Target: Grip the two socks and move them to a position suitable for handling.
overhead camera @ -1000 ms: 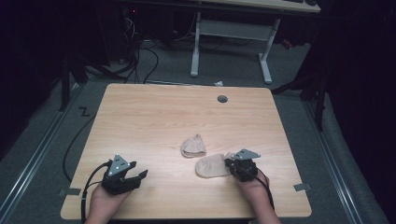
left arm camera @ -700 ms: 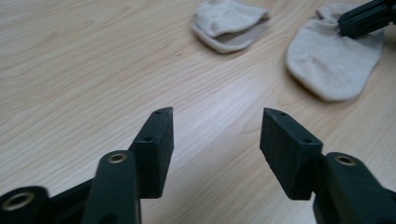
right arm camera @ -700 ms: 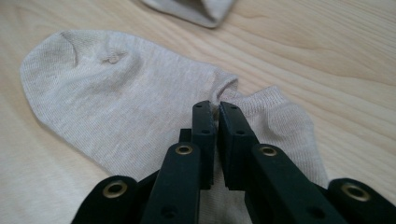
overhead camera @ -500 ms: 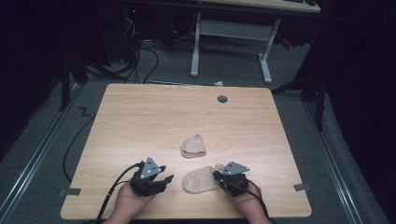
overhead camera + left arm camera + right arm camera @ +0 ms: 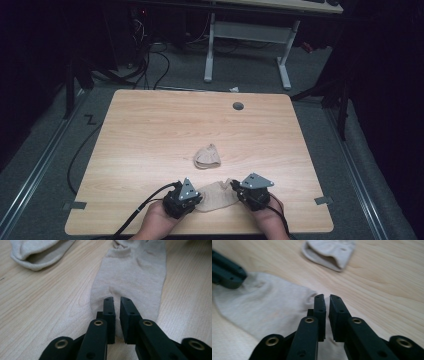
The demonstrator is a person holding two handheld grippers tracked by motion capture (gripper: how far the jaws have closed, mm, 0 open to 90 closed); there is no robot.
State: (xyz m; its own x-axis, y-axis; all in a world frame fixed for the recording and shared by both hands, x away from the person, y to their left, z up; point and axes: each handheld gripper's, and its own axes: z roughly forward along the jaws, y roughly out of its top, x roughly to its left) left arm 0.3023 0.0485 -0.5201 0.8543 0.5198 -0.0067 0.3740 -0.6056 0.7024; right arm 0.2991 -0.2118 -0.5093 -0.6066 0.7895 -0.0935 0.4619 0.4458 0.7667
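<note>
A flat beige sock [image 5: 217, 196] lies near the table's front edge between my two grippers. My left gripper [image 5: 199, 200] has just been closing, and its jaws now pinch the sock's near end [image 5: 135, 272], with fabric in the narrow slit between them [image 5: 117, 300]. My right gripper [image 5: 236, 192] is shut on the opposite end, where the cloth bunches at its tips [image 5: 325, 297]. In the right gripper view, the left gripper [image 5: 227, 272] sits on the sock's [image 5: 269, 307] far side. A second, folded beige sock [image 5: 207, 156] lies apart toward the table's middle [image 5: 37, 252] [image 5: 329, 251].
The wooden table [image 5: 150, 130] has a round cable hole [image 5: 238, 106] near its far edge. Behind it stand a white desk frame [image 5: 245, 35] and floor cables [image 5: 150, 55]. The table's front edge runs just below both hands.
My left gripper came in from the left to the flat sock and its jaws went from wide open to closed. My right gripper drew the sock leftward along the front edge.
</note>
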